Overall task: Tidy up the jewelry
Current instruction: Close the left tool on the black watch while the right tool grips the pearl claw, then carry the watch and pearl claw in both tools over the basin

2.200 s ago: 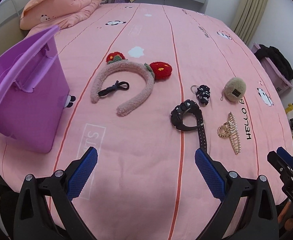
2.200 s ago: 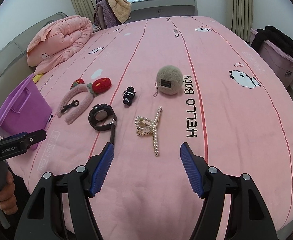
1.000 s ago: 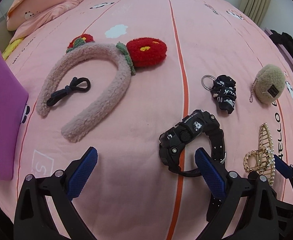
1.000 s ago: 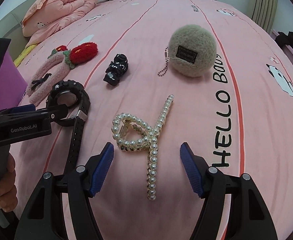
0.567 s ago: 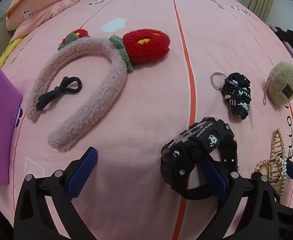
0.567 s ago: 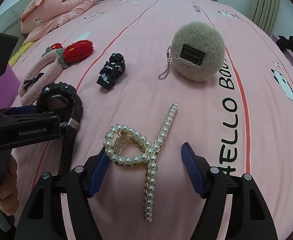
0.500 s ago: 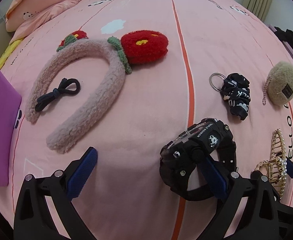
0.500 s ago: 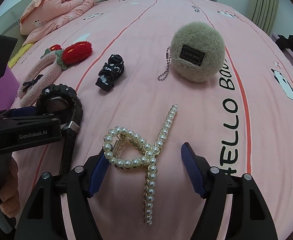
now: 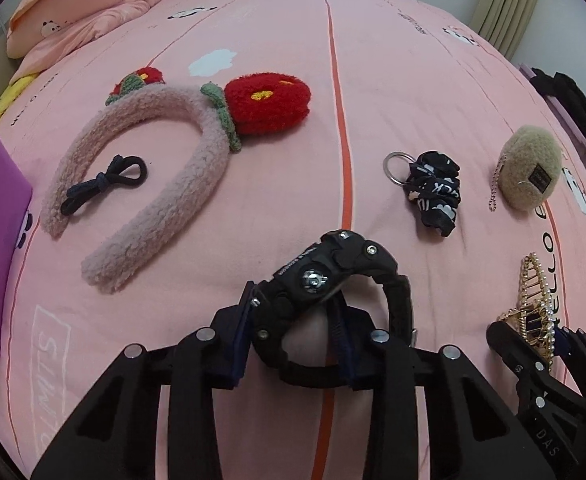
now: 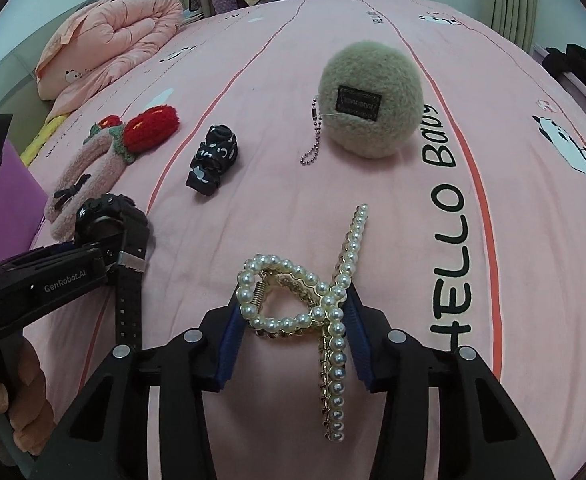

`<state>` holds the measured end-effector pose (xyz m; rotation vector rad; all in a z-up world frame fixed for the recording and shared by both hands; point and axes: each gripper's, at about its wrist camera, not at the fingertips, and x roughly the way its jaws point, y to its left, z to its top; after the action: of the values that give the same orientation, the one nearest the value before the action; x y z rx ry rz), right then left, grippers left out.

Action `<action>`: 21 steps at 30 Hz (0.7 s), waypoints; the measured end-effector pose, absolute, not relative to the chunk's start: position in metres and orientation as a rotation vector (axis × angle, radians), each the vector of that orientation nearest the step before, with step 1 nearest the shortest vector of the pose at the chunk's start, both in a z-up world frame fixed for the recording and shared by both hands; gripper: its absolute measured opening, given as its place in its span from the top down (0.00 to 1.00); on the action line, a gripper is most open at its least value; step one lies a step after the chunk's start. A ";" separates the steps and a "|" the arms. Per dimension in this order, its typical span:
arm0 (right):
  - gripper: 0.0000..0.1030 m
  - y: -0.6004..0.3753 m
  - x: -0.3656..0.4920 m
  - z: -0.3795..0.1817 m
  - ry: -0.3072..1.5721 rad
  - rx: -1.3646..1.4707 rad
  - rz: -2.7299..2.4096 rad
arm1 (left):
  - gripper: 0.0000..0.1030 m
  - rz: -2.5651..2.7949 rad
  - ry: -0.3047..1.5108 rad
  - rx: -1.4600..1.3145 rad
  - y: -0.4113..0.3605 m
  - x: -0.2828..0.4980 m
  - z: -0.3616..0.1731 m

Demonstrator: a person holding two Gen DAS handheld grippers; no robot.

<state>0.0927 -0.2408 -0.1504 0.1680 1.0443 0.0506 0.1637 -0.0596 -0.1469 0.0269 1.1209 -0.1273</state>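
Soft daylight, sharp focus, fisheye-warped edges

Both claws, left claw and right claw, point steeply down, jaws just closed narrow.

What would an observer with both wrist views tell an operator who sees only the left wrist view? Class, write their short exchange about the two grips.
Operator: My left gripper has just been closing, and the black watch is between its pads. Is the pearl hair claw gripped too?
Observer: Yes. The right gripper has just been closing, and its pads now touch both sides of the claw's looped end.
Operator: Where is the watch's long strap?
Observer: The strap lies flat on the bed, running straight from the buckle toward the near edge.
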 end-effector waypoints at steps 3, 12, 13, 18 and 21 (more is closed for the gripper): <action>0.56 -0.242 0.087 -0.147 1.037 0.177 0.048 | 0.72 -0.133 1.134 0.008 -0.057 0.161 -0.145; 0.56 -0.247 0.064 -0.133 1.013 0.194 0.028 | 0.76 -0.136 1.123 -0.025 -0.039 0.142 -0.128; 0.56 -0.247 0.061 -0.130 1.009 0.196 0.027 | 0.76 -0.139 1.121 -0.028 -0.037 0.139 -0.125; 0.56 -0.244 0.046 -0.113 0.986 0.196 0.026 | 0.76 -0.157 1.092 -0.031 -0.025 0.119 -0.106; 0.56 -0.238 0.034 -0.100 0.969 0.188 0.029 | 0.76 -0.168 1.071 -0.029 -0.015 0.103 -0.092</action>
<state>0.0336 -0.2380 -0.1003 0.1876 0.9694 0.0288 0.1026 -0.0155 -0.0923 -0.0288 1.0710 -0.1675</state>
